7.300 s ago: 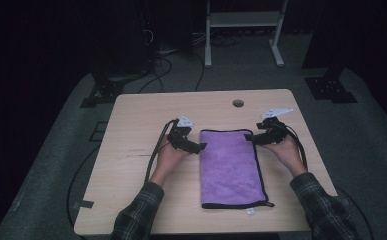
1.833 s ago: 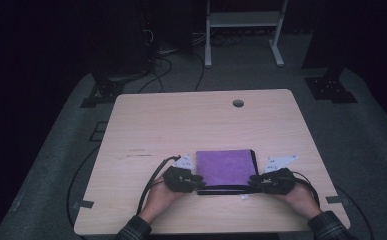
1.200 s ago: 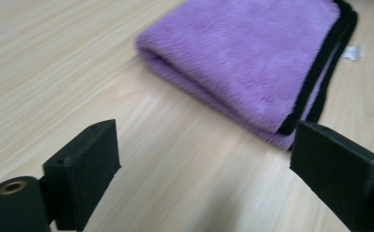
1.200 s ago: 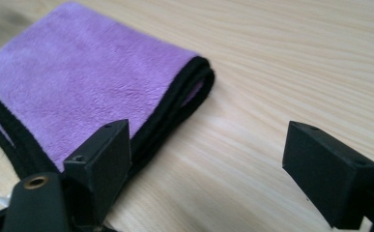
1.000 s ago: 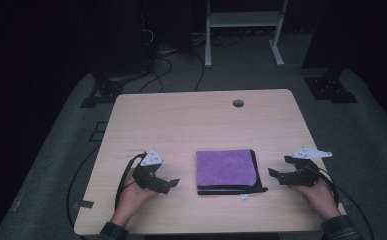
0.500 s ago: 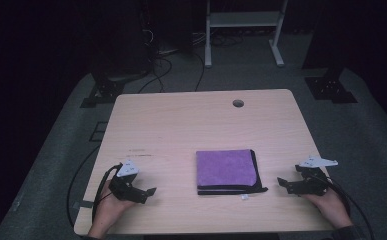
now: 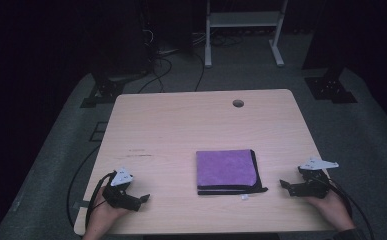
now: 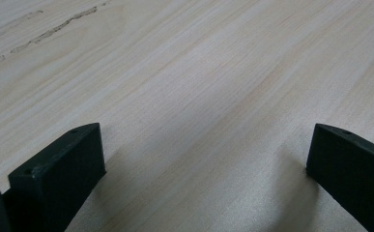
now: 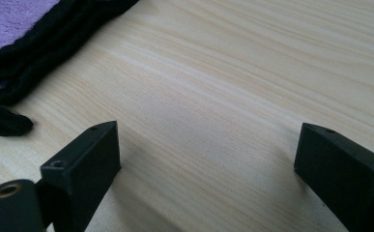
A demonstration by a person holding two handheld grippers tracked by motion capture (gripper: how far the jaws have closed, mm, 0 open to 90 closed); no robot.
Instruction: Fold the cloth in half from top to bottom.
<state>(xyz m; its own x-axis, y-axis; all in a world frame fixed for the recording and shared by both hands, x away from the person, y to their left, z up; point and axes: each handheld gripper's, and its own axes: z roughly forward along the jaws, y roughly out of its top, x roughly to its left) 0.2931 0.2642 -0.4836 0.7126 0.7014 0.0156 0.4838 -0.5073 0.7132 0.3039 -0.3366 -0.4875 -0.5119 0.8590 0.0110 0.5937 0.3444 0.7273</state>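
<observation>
A purple cloth (image 7: pixel 226 170) with black edging lies folded into a near-square on the wooden table (image 7: pixel 181 125), a little in front of its middle. Its black hem (image 9: pixel 54 29) fills the upper left of the right gripper view. My left gripper (image 7: pixel 142 201) rests near the front left corner, well left of the cloth, its jaws open over bare wood (image 8: pixel 204 154). My right gripper (image 7: pixel 286 188) sits to the right of the cloth, pointing at it. Its jaws have just been opening and stand open with nothing between them (image 9: pixel 206 154).
A small white tag (image 7: pixel 244 198) lies just in front of the cloth. A round cable hole (image 7: pixel 238 103) sits near the table's far edge. Behind the table stand a white frame (image 7: pixel 241 20), black floor stands (image 7: pixel 331 87) and cables (image 7: pixel 156 55).
Both grippers have drawn away from the folded cloth toward the front corners. The left one moved farther left and nearer the front edge. The cloth lies still.
</observation>
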